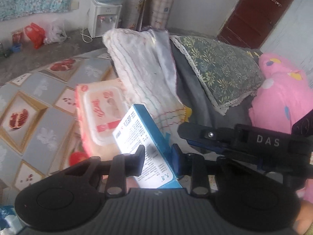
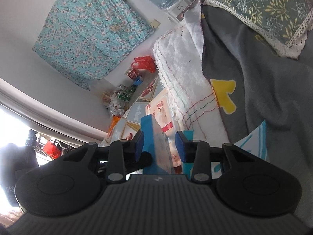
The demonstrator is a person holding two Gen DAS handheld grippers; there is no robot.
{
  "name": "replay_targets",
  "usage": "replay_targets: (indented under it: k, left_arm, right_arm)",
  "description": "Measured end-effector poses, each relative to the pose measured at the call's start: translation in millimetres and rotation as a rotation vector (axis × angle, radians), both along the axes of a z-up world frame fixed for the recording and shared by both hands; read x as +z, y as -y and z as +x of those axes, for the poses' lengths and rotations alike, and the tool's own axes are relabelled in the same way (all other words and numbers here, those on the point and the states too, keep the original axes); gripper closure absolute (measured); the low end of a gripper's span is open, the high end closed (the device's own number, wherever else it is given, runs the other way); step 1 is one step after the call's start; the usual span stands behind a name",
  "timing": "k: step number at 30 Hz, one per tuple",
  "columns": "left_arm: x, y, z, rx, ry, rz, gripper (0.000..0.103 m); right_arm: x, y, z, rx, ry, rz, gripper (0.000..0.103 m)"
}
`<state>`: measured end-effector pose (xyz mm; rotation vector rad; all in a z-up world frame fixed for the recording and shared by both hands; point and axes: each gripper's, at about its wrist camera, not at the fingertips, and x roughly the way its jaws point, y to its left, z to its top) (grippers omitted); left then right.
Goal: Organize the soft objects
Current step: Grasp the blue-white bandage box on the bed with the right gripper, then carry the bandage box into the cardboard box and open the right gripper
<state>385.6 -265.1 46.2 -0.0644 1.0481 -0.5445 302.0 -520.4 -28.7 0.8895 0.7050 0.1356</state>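
Left wrist view: left gripper (image 1: 158, 161) closed narrowly on a blue box (image 1: 143, 137) with white printed face, pads pressing both sides. Beyond the box, a pink packet of wipes (image 1: 97, 117) lying on a patterned mat (image 1: 39, 121) with red fruit motifs; behind it a folded white towel (image 1: 144, 68) leaning against grey cloth (image 1: 191, 90). Further right, a green leaf-print cushion (image 1: 219, 72) with lace edging and a pink soft toy (image 1: 281, 96). Right gripper (image 1: 230, 141) seen side-on at right (lettered "DAS"), reaching toward the same box.

Right wrist view: right gripper (image 2: 159, 145) with the blue box (image 2: 156, 146) between narrowly set fingers; left pad (image 2: 139, 145) against the box, right pad (image 2: 180, 146) possibly just clear of it, contact hard to judge. Yellow patch (image 2: 225, 96) on the grey cloth (image 2: 254, 98) and a turquoise-and-white item (image 2: 254, 141) beneath it shown only here; pink toy out of frame.

Room: water dispenser (image 1: 103, 17) against the far wall, floral turquoise hanging (image 2: 92, 31), red plastic bag (image 1: 35, 33) on bare floor, brown door (image 1: 254, 11) at right.
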Motion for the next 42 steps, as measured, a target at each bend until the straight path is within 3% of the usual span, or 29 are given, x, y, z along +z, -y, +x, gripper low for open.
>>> replay_targets:
  k: [7,18,20,22,26,32,36,42]
  left_arm:
    - [2,-41,-3,0.047,-0.019,-0.003,0.072]
    - [-25,-91,12,0.159,-0.177,-0.079,0.072]
    - [-29,-98,16,0.164,-0.204,-0.100,0.070]
    - [-33,-104,20,0.174,-0.238,-0.140,0.058]
    - [-36,-103,23,0.180,-0.240,-0.164,0.055]
    - [-44,-89,24,0.152,-0.228,-0.120,0.061]
    - [-47,-85,25,0.145,-0.230,-0.113,0.064]
    - [-50,-80,28,0.144,-0.214,-0.091,0.070]
  right_arm:
    - [0,-22,1,0.062,-0.015,0.005,0.067]
    - [-14,-72,40,0.140,-0.105,0.001,0.070]
    - [-14,-75,40,0.142,-0.105,-0.002,0.070]
    - [-14,-75,40,0.143,-0.112,0.002,0.070]
    - [-17,-74,40,0.138,-0.124,0.000,0.070]
    - [-14,-65,40,0.130,-0.109,0.006,0.068]
    - [-5,-60,43,0.101,-0.092,-0.043,0.068]
    - [-18,-60,64,0.134,-0.188,-0.097,0.068]
